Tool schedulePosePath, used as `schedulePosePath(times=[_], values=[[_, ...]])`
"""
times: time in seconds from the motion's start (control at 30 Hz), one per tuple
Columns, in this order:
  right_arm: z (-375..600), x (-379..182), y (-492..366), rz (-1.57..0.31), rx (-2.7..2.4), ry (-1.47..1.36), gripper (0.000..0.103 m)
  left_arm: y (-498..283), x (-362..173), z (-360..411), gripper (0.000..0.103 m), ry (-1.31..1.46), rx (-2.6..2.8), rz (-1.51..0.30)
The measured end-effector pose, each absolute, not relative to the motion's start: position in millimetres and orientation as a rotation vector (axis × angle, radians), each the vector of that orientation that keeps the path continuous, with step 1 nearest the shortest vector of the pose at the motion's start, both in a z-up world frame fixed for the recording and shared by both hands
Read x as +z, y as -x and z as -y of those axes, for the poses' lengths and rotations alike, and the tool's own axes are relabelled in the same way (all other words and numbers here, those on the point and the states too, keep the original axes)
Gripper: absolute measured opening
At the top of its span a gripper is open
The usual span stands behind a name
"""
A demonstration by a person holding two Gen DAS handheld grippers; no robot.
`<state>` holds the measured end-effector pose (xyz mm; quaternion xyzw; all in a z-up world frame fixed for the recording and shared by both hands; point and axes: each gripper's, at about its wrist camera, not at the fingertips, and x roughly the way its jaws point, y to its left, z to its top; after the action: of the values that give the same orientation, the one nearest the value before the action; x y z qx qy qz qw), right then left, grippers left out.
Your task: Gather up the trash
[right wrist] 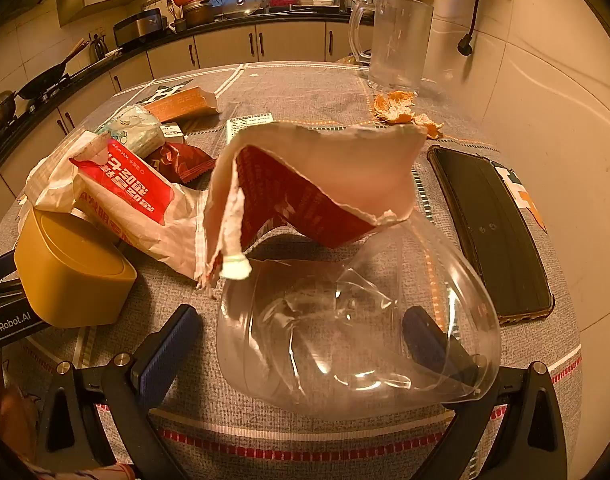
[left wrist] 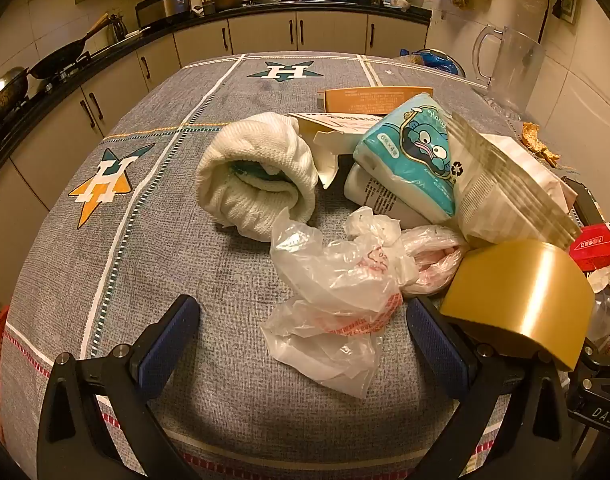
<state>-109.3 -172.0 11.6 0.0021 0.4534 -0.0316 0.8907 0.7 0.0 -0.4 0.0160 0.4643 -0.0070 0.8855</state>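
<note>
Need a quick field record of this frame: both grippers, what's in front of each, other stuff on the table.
left gripper: open, crumpled plastic bag between its fingers
right gripper: open, clear plastic container between its fingers, over the right one
torn red paper bag: resting on the container's far edge
gold box: left of the right gripper
phone: flat, right side
orange peel: by the clear pitcher
surface: grey tablecloth
</note>
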Motion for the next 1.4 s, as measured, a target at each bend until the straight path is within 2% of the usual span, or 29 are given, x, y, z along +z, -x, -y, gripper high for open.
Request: schedulePosePath(times=[1.4], values=[[169.9, 13.1, 127.1, -0.947, -0.058, -0.022, 0.103, 12.2, 5.2, -1.6, 0.103, -0.034, -0.015, -0.965]])
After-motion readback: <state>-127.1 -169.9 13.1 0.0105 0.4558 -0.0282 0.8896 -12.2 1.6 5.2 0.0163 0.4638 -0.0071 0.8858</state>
